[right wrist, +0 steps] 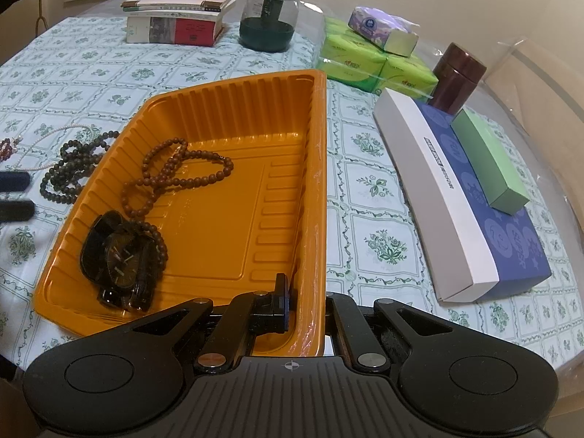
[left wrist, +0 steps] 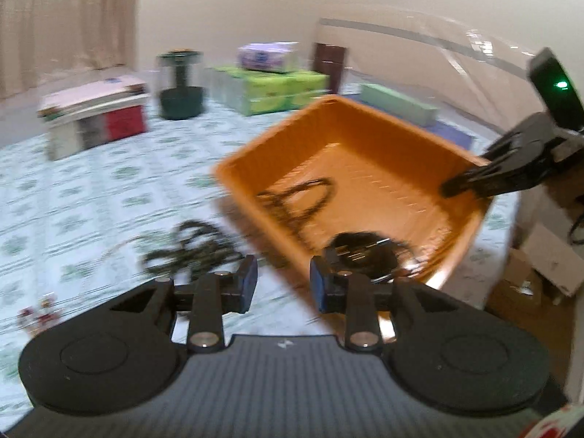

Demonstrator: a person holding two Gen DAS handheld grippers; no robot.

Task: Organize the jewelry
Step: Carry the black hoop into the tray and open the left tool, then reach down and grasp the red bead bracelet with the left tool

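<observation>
Right wrist view shows the right gripper clamped on the near right wall of the orange ribbed plastic tray, one finger inside the tray and the other outside against its rim; the tray sits on a pale tablecloth with green floral squares; inside it lie a brown wooden bead necklace, looped toward the far left, and a black wristwatch at the near left, touching the necklace's lower loop; just beside the tray's left wall, on the cloth, lies a dark green bead necklace; a thin white cord and a few red beads lie further left. Left wrist view, blurred, shows the left gripper with its jaws apart and nothing between them, above the tray's near corner; the dark green beads lie on the cloth just ahead of its left finger; the watch sits beyond its right finger. Books, a dark green glass jar, green tissue packs and a blue-and-white box stand behind.
</observation>
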